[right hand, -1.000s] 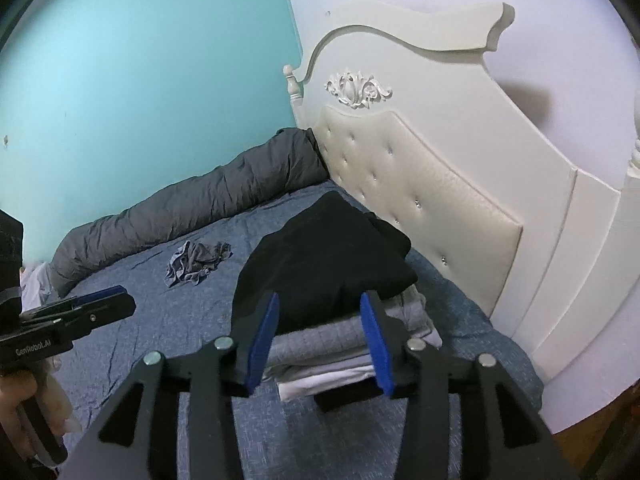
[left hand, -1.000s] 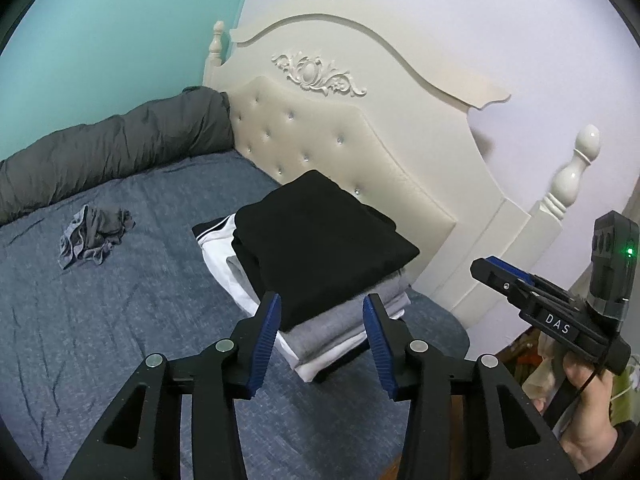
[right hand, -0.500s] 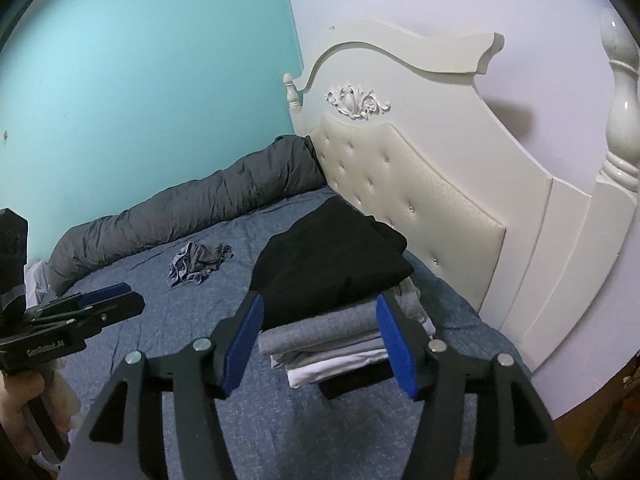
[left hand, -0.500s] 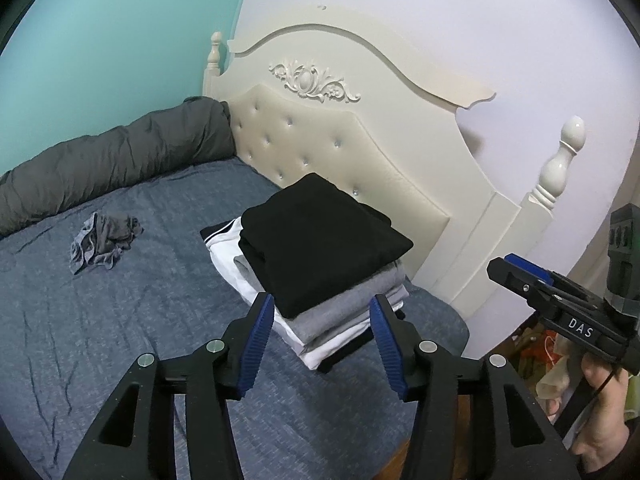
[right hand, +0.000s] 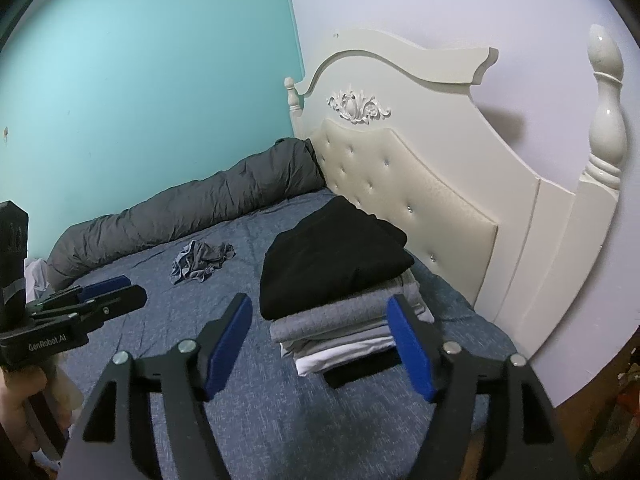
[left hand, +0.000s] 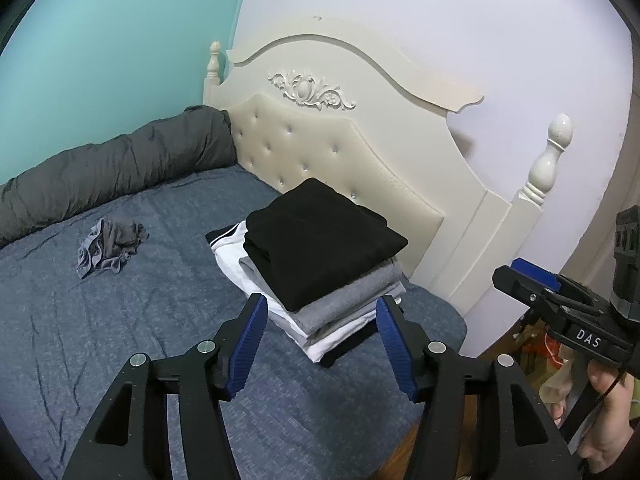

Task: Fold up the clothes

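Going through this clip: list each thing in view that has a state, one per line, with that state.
Left gripper: open, holding nothing, above the bed.
Right gripper: open, holding nothing.
Stack of clothes: folded, piled near the headboard.
Black garment: folded, on top of the stack.
Grey garment: crumpled, unfolded, lying apart on the bed.
Duvet: rolled up along the teal wall.

Cream headboard [left hand: 360, 148] with carved crest and tufted panel, turned bedpost [left hand: 550, 160]. Blue-grey bedsheet [left hand: 100, 340]. Grey rolled duvet [left hand: 112, 168] along teal wall [right hand: 140, 80]. Lilac wall [left hand: 440, 20] behind headboard.
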The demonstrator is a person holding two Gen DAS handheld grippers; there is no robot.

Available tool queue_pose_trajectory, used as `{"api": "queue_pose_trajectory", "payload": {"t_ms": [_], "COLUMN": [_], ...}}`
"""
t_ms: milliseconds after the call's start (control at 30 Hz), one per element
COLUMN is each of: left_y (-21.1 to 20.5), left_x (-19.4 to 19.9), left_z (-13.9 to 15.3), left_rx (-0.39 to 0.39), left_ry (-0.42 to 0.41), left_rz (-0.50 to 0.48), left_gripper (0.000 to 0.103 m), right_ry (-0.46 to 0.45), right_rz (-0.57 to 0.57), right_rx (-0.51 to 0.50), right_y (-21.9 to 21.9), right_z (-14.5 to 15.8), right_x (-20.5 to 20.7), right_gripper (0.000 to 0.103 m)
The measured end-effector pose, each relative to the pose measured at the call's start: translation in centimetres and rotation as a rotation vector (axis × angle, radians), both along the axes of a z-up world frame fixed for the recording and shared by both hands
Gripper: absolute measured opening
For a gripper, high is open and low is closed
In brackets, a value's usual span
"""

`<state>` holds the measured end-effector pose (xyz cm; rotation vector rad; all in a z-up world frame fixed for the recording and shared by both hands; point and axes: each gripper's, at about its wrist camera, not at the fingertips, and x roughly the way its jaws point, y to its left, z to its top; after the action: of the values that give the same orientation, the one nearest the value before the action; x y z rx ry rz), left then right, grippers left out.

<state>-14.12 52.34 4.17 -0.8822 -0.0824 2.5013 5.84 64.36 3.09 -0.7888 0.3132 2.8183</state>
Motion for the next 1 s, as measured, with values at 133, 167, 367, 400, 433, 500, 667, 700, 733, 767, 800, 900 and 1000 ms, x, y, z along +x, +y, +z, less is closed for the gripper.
{"api": "queue_pose_trajectory", "payload": {"t_ms": [133, 167, 367, 400, 433, 500, 667, 700, 733, 767, 800, 900, 1000], "left_y": [-0.6, -0.8, -1.6, -1.7, -1.8, -1.9, -2.3, -2.4, -2.5, -2.5, -2.6, -2.7, -2.9], "left_x": [0.7, 0.9, 2.1, 2.3, 2.5, 2.9, 3.9, 4.1, 4.3, 4.5, 4.7, 5.3, 5.8], "left_z": [0.2, 0.2, 0.4, 0.4, 0.3, 0.2, -0.1, -0.2, -0.2, -0.3, -0.4, -0.7, -1.0], "left_rx": [-0.003, -0.004, -0.019, -0.021, -0.023, -0.028, -0.044, -0.044, -0.044, -0.045, -0.048, -0.058, -0.06], "left_ry": [0.007, 0.008, 0.028, 0.029, 0.029, 0.028, 0.035, 0.035, 0.034, 0.034, 0.036, 0.039, 0.041], "left_rz": [0.004, 0.005, 0.015, 0.016, 0.015, 0.01, 0.011, 0.01, 0.008, 0.006, 0.006, 0.004, 0.004], "left_gripper": [0.068, 0.071, 0.081, 0.081, 0.082, 0.085, 0.092, 0.094, 0.095, 0.096, 0.097, 0.099, 0.102], "right_ry": [-0.002, -0.001, 0.022, 0.025, 0.028, 0.029, 0.033, 0.033, 0.033, 0.033, 0.033, 0.029, 0.032], "right_rz": [-0.007, -0.01, -0.049, -0.054, -0.065, -0.075, -0.09, -0.091, -0.092, -0.091, -0.092, -0.099, -0.112], "right_rx": [0.006, 0.01, 0.017, 0.017, 0.017, 0.007, 0.008, 0.006, 0.004, 0.0, -0.003, -0.011, -0.008], "right_y": [-0.7, -0.9, -1.9, -2.0, -2.1, -2.3, -3.0, -3.2, -3.3, -3.4, -3.5, -3.9, -4.2], "right_z": [0.1, 0.1, -0.1, -0.1, -0.1, -0.3, -0.6, -0.7, -0.8, -0.9, -1.0, -1.3, -1.4], "right_x": [0.7, 0.9, 2.2, 2.3, 2.6, 2.9, 3.8, 4.0, 4.2, 4.3, 4.5, 5.1, 5.7], "right_gripper": [0.073, 0.075, 0.084, 0.085, 0.086, 0.088, 0.097, 0.097, 0.098, 0.098, 0.099, 0.1, 0.101]}}
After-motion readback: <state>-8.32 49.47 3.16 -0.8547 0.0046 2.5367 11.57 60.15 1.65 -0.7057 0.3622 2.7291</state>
